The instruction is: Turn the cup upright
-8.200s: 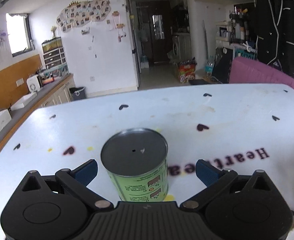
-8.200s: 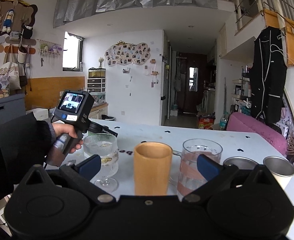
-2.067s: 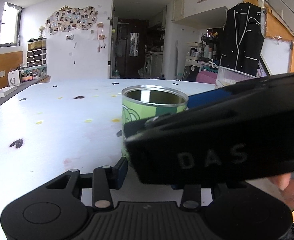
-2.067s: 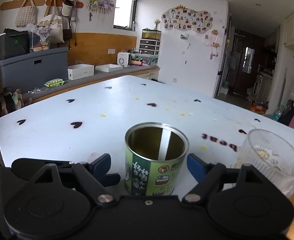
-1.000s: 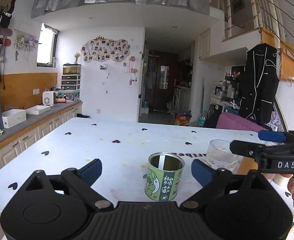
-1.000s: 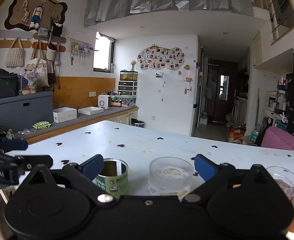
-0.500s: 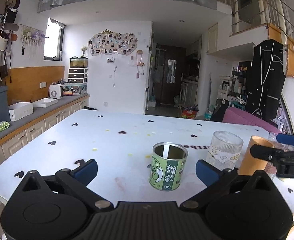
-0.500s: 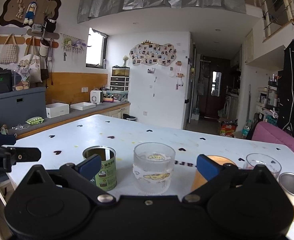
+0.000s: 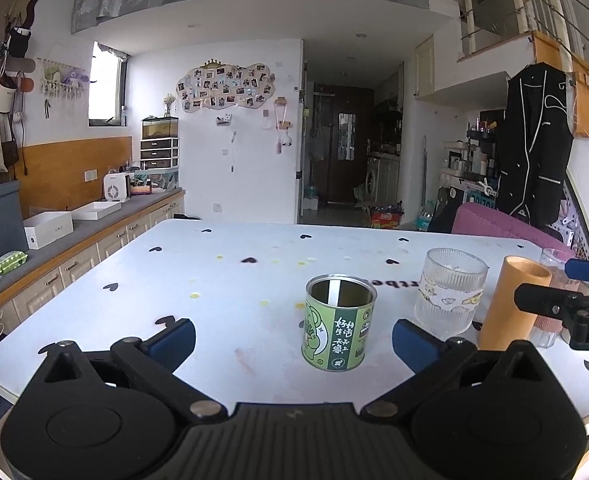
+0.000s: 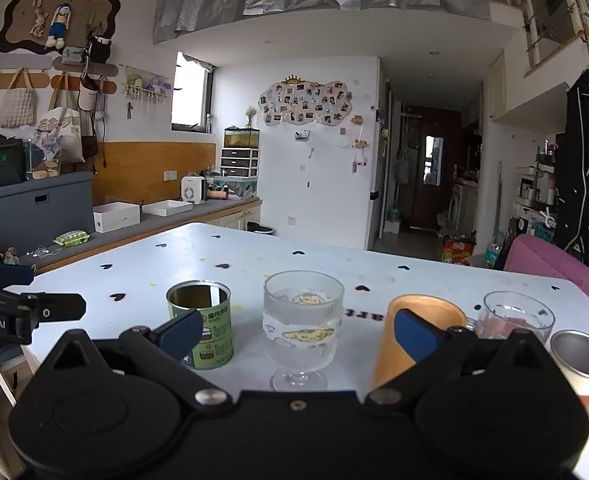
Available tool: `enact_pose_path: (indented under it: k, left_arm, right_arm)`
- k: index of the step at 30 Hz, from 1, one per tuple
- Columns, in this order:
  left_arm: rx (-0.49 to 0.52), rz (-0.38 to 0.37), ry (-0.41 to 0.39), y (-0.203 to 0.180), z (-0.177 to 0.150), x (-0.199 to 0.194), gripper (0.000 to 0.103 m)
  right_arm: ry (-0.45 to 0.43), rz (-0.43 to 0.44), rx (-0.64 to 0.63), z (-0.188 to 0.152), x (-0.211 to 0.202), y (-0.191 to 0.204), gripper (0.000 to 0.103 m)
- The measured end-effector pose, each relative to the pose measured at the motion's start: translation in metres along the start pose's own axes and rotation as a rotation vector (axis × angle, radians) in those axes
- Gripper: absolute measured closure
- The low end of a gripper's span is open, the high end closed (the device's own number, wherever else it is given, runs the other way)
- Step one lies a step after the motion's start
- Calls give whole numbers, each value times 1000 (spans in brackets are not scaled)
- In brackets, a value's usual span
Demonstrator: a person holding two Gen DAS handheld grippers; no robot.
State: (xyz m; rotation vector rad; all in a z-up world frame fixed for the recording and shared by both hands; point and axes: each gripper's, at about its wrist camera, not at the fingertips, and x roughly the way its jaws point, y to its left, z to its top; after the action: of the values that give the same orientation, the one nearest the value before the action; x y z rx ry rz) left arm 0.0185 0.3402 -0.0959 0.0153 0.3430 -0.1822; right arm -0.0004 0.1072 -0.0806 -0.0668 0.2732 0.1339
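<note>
A green tin cup (image 9: 337, 324) (image 10: 201, 322) stands upright on the white table (image 9: 230, 280), its mouth facing up. My left gripper (image 9: 293, 336) is open, back from the cup, which sits a little right of centre between its blue fingertips. My right gripper (image 10: 297, 330) is open too, pulled back at the table's near edge, with the ribbed stemmed glass (image 10: 302, 328) straight ahead and the green cup to its left. The right gripper's tip shows at the right edge of the left wrist view, and the left one's at the left edge of the right wrist view.
Right of the green cup stand the ribbed glass (image 9: 448, 294), an orange tumbler (image 9: 512, 304) (image 10: 414, 338), a clear glass (image 10: 516, 318) and a steel cup (image 10: 580, 356). A pink chair (image 9: 502, 228) is behind the table; a counter (image 9: 66, 228) runs along the left.
The cup went from upside down to upright. Both grippers have let it go and drawn back from the table; over the last half second they shifted only slightly.
</note>
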Motion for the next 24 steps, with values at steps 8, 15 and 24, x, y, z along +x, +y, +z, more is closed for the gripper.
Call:
enact_pose_path:
  k: [8,15,24]
  left_arm:
    - [9,4,4,-2,0,0,0]
    - [12,0,4,-2,0,-2,0]
    - [12,0,4,-2,-1,0,0]
  right_arm:
    - [0,-3,0,-2,-3,-1,0]
    - [4,0,-5,-1,-3,-2,0]
    - [6,2,-7,-1,-3,-1,0]
